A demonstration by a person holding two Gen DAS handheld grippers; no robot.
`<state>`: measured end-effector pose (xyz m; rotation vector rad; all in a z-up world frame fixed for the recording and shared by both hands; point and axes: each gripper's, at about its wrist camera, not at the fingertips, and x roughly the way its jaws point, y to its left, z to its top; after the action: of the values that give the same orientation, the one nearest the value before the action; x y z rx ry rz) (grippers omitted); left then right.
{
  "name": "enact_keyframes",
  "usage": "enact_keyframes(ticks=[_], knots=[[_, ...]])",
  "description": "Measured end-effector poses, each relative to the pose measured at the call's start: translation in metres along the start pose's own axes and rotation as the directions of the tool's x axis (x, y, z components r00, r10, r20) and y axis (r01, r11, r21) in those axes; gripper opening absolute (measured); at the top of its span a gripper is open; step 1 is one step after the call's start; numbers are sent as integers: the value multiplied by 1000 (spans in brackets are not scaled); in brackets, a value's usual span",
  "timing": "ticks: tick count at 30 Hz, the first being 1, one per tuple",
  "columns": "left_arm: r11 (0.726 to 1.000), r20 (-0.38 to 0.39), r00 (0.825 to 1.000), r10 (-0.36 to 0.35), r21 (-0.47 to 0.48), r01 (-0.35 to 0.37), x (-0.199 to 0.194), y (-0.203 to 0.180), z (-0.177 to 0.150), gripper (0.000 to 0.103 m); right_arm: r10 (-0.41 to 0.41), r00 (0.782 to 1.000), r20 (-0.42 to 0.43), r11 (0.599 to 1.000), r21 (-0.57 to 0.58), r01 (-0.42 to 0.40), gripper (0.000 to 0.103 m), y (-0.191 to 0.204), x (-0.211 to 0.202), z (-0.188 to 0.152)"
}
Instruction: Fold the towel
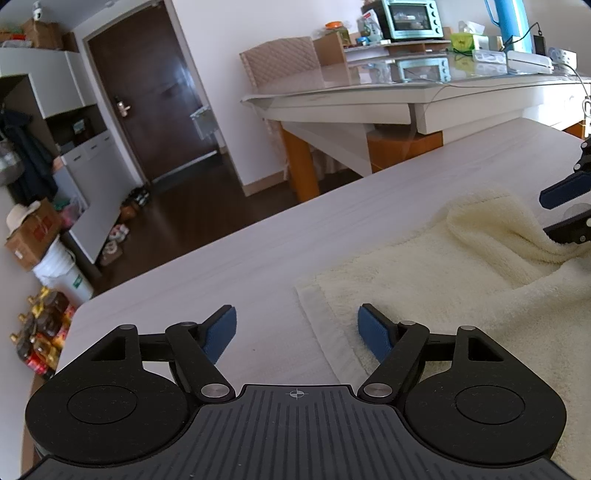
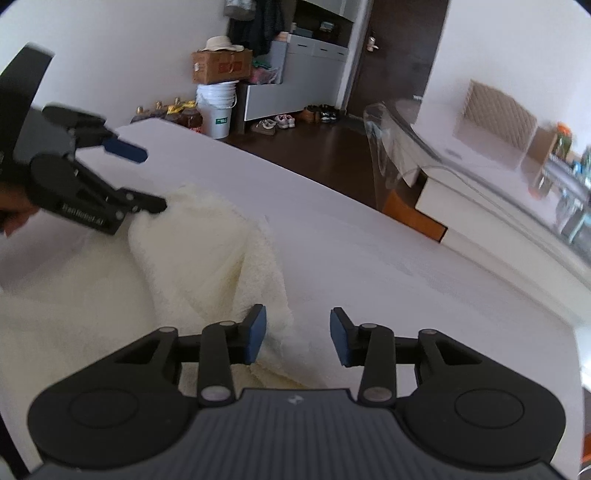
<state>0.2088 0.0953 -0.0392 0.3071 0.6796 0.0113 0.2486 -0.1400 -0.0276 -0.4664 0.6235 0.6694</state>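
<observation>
Roughly midway, by the look of it. Pale table (image 1: 258,236) underneath everything, wide and mostly bare. Cream towel (image 1: 443,266) lying across its near part, partly flat, with one edge rumpled up into a thick ridge (image 2: 221,251); no clean fold line visible yet. Judged: one fold begun or loosely laid, edges not squared, further folding and smoothing left.

Left gripper (image 1: 297,328) spread wide over the towel's left border, one blue pad above bare table, the other above terry; nothing between the pads. Seen from the right wrist, lower finger touching the raised ridge, no pinch on it. Right gripper (image 2: 297,338) also spread wide, left pad just against the bunched edge, right pad above table; holding nothing.

Around: glass-topped dining table (image 1: 388,92) beyond, with a teal toaster oven (image 1: 412,18); quilted chair (image 1: 280,59) beside it; dark door (image 1: 147,96); white bucket (image 2: 216,107) and cardboard box (image 2: 221,66) by the wall. All well apart from the towel. Only hindrance, as judged: the towel's own bunching.
</observation>
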Motion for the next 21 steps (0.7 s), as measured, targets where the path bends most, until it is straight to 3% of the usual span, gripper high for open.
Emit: enact_keyframes(ticks=[2, 4, 9, 14, 16, 19, 21], knots=[[1000, 0, 1000, -1, -1, 1, 0, 0, 0, 78, -43, 999, 5, 999, -21, 43, 16, 0, 0, 0], [1000, 1, 1000, -1, 0, 1, 0, 1, -1, 78, -86, 996, 12, 995, -41, 86, 9, -1, 0, -1], [1000, 0, 1000, -3, 2, 3, -1, 1, -1, 78, -191, 981, 31, 977, -90, 193, 10, -1, -1, -2], [1000, 0, 1000, -5, -5, 5, -2, 3, -2, 78, -268, 962, 49, 955, -122, 272, 28, -1, -2, -4], [1000, -1, 1000, -6, -8, 6, -2, 3, -2, 79, -253, 966, 47, 964, -77, 256, 32, -6, -9, -8], [1000, -2, 1000, -4, -8, 4, -4, 4, -3, 80, -235, 971, 48, 971, -22, 236, 47, -11, -18, -13], [1000, -1, 1000, -6, -7, 6, -8, 4, -4, 80, -193, 980, 50, 981, 35, 191, 47, -14, -33, -20]])
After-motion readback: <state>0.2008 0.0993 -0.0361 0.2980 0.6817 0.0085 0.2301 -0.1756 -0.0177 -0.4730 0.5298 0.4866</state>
